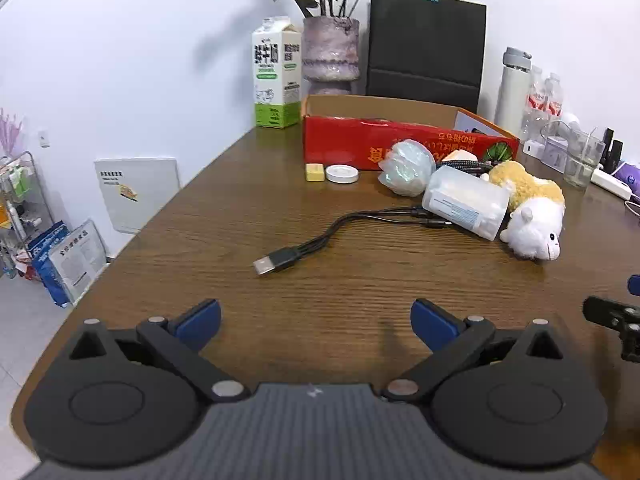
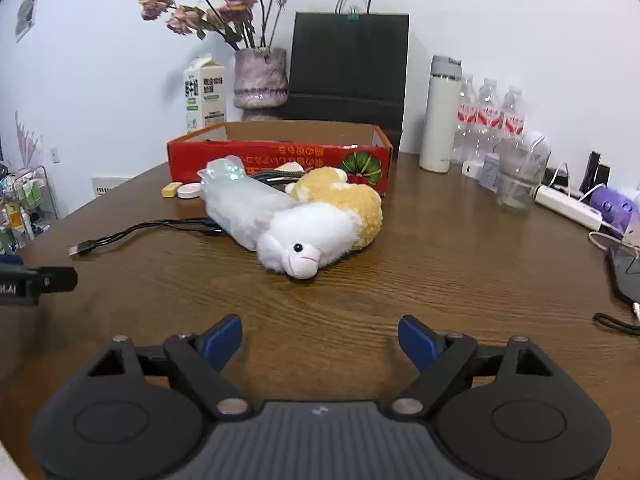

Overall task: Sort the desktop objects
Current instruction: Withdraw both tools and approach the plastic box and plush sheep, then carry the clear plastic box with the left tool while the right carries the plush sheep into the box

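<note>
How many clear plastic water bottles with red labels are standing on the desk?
3 water bottles, side by side at the back right by the wall, just right of the white thermos: left, middle, right. The glass jar hides their bases; more may stand behind.

The left black two-finger gripper with blue pads (image 1: 316, 320) sits low in its own wrist view, jaws spread wide, nothing between the pads. Both fingers angle outward from the grey ribbed body. The right black two-finger gripper with blue pads (image 2: 320, 340) shows the same posture: jaws wide apart, pads free of contact. Each gripper appears at the edge of the other's view, side by side and apart.
</note>
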Demonstrator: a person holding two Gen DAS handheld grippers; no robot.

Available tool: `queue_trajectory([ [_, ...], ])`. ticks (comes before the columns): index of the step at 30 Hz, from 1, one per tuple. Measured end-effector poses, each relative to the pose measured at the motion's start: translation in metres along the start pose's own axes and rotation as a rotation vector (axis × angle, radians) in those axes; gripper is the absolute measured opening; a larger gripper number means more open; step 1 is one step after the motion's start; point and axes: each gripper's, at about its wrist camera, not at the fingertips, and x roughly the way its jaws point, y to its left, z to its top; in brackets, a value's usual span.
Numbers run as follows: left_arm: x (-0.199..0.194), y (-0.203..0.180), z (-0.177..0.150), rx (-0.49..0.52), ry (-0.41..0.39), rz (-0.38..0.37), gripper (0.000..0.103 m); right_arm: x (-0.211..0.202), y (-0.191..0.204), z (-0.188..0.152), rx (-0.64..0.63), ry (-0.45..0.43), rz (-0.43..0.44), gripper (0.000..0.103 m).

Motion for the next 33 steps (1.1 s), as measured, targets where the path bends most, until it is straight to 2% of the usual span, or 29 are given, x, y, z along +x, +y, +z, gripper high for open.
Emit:
queue_trajectory([
  [4,-0.011,-0.001,-0.007,0.055,-0.017,0.009,0.103,-0.02,0.005,-0.009,-0.068,-0.033,-0.014,0.086],
  [8,-0.011,0.005,-0.008,0.045,-0.002,-0.003,0.103,-0.033,0.004,-0.016,-0.087,-0.028,-0.018,0.086],
  [13,-0.006,0.005,-0.006,0.03,0.017,-0.01,0.103,-0.037,-0.002,-0.012,-0.056,-0.045,-0.014,0.086],
  [16,0.001,-0.001,-0.001,0.028,0.02,-0.052,0.103,-0.033,-0.014,0.0,0.019,-0.071,0.003,0.086],
  [19,0.01,-0.014,0.01,0.043,-0.008,-0.118,0.103,-0.015,-0.031,0.018,0.122,-0.1,-0.021,0.086],
  [22,0.022,-0.037,0.022,0.129,-0.06,-0.15,0.103,0.014,-0.041,0.041,0.188,-0.103,-0.013,0.086],
  [25,0.043,-0.056,0.036,0.166,-0.042,-0.131,0.103,0.047,-0.043,0.059,0.233,-0.072,0.008,0.086],
  [29,0.066,-0.076,0.051,0.225,-0.033,-0.198,0.103,0.092,-0.04,0.076,0.285,-0.004,0.027,0.086],
  [30,0.072,-0.081,0.054,0.248,-0.037,-0.216,0.103,0.103,-0.039,0.078,0.291,0.021,0.031,0.084],
  [32,0.082,-0.091,0.061,0.284,-0.043,-0.238,0.103,0.121,-0.04,0.079,0.306,0.091,0.023,0.069],
  [33,0.089,-0.096,0.065,0.303,-0.042,-0.259,0.103,0.123,-0.043,0.078,0.317,0.097,0.052,0.064],
])
